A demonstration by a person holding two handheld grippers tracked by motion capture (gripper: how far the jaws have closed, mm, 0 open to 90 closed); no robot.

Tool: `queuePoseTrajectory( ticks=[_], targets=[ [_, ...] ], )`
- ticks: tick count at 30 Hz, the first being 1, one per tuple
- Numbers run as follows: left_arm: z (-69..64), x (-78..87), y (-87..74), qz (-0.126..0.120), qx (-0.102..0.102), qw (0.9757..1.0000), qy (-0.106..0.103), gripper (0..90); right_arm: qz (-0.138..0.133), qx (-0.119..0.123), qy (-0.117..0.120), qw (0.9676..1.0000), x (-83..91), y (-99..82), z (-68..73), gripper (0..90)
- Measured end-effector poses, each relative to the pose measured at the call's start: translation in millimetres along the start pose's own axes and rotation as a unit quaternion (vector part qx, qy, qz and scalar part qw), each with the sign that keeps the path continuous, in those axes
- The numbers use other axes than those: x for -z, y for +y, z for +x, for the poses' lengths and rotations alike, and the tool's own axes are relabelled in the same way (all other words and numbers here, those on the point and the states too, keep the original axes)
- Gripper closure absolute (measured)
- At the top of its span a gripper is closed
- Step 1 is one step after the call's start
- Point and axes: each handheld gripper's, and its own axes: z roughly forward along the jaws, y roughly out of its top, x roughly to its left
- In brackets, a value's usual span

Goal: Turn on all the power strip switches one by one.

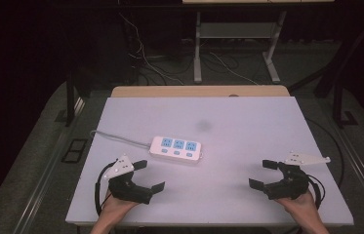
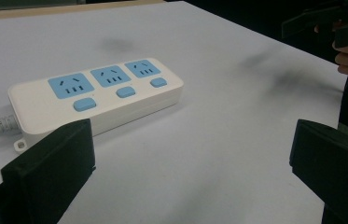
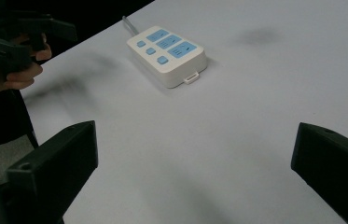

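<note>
Strip (image 1: 176, 149) lies flat on the table (image 1: 248, 136), near our left claw (image 1: 146, 176), well apart from the right claw (image 1: 262, 174). Both claws stand wide and empty. Its smooth shell may slide if we close off-centre; the cord probably drags.

Looks like a lab or test room, not anyone's home. The white table (image 1: 248, 146) sits in a dark space on grey carpet (image 1: 38, 146), with loose cables (image 1: 145, 63) trailing over the floor behind it and the metal legs of another desk (image 1: 197, 48) further back. A person holds a black two-jaw left gripper (image 1: 151, 175) and right gripper (image 1: 262, 174) with tracking plates, which is recording-rig stuff.
</note>
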Motion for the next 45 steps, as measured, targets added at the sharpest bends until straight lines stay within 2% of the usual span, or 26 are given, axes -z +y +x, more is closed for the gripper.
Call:
queuePoseTrajectory(
  ticks=[18, 32, 38, 45],
  targets=[
    [1.2, -3.2, -0.1, 0.012, -0.001, 0.9999, 0.002, 0.0, 0.02, 0.003, 0.002, 0.9998, -3.8, -3.3, 0.1, 0.4],
    [-2.0, -10.3, 0.2, 0.049, -0.004, 0.9988, -0.002, 0.0, 0.022, 0.002, 0.001, 0.9998, -1.7, -4.1, -0.9, 0.3],
    [-2.5, -8.8, 5.9, 0.069, -0.013, 0.9975, -0.005, 0.0, 0.022, 0.002, 0.001, 0.9998, -0.7, -4.1, -1.8, 0.3],
    [0.9, -8.9, 12.8, 0.086, -0.014, 0.9961, -0.013, 0.0, 0.022, 0.003, -0.001, 0.9997, -0.9, -4.3, -1.5, 0.4]
  ],
)
